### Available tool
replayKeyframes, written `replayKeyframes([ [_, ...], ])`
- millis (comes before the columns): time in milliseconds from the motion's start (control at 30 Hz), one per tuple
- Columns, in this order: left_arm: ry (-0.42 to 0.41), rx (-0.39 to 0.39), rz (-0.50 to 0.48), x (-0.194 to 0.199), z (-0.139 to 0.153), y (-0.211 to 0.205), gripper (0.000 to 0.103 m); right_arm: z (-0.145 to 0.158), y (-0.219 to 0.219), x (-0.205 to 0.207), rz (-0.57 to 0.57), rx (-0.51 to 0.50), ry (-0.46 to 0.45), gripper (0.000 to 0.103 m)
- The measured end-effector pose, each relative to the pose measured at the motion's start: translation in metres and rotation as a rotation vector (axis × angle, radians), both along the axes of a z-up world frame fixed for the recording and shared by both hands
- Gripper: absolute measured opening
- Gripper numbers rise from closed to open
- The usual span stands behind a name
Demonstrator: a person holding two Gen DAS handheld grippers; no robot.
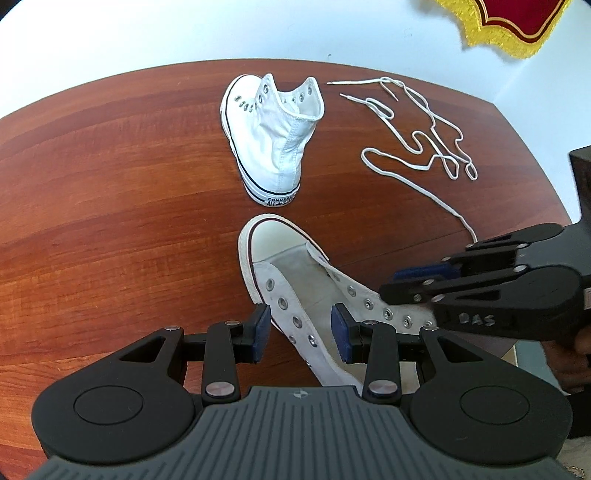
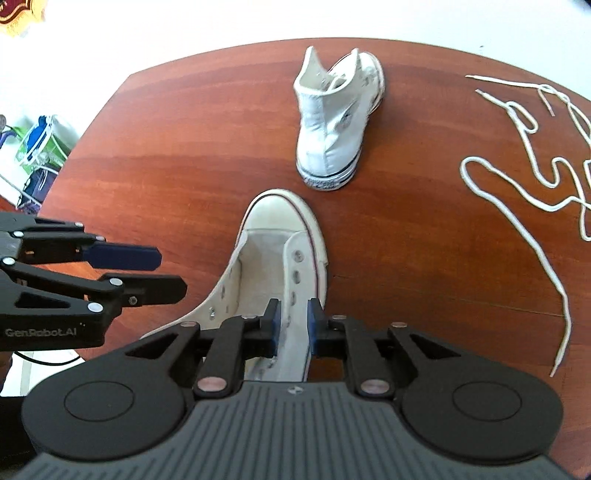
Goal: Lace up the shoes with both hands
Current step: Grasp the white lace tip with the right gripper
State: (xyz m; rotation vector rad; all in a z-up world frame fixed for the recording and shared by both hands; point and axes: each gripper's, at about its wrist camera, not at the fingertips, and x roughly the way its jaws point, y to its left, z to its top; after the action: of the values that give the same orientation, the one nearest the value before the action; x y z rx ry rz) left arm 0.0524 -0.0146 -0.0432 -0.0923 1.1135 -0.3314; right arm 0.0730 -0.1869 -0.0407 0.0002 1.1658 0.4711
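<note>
- Two white hi-top shoes on the table [image 1: 110, 177], both unlaced, eyelets bare.
- Near shoe [image 1: 295, 280] sits just below both cams, toe cap pointing away, tongue wide open.
- Far shoe [image 1: 273, 136] stands upright further back, heel toward the cams, well apart from the near one's toe.
- Laces [image 1: 417, 140]: a loose white tangle to the right of the far shoe. Looks like 2 laces, since 3 tips show at the far end and 1 long tail trails toward the near edge; exact count hard to tell in the tangle.
- Left claw [image 1: 301, 332]: about half open, over the near shoe's left eyelet row. Blue pads [image 1: 260, 334] straddle the flap w/o pressing it; nothing held.
- Right claw [image 2: 292, 325]: narrow gap, pads apart. It hangs over the near shoe's right eyelet flap, and canvas shows between the pads. No squeeze seen, so no grip.
- In the left cam, the right claw comes in from the right, fingers over the shoe's right eyelets.
- 2 claws, 2 shoes, 0 laces threaded.
- Red-and-gold fringed cloth [image 1: 506, 22] beyond the table's far corner.
</note>
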Motion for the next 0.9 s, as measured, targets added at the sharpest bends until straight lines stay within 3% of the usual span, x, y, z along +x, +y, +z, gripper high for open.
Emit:
replayKeyframes([
  [267,0.003,0.014,0.008,0.004,-0.001,-0.019,0.052,0.004,-0.051,0.002,-0.081,-0.017,-0.013,0.016],
  [633,-0.021,0.066,-0.001,0.000,0.004,-0.046,0.060,-0.036,-0.160,0.026,-0.275,-0.183,0.018,0.016],
  [900,-0.022,0.075,0.019,-0.006,0.005,-0.054,0.064,-0.054,-0.205,0.040,-0.350,-0.237,0.045,0.016],
])
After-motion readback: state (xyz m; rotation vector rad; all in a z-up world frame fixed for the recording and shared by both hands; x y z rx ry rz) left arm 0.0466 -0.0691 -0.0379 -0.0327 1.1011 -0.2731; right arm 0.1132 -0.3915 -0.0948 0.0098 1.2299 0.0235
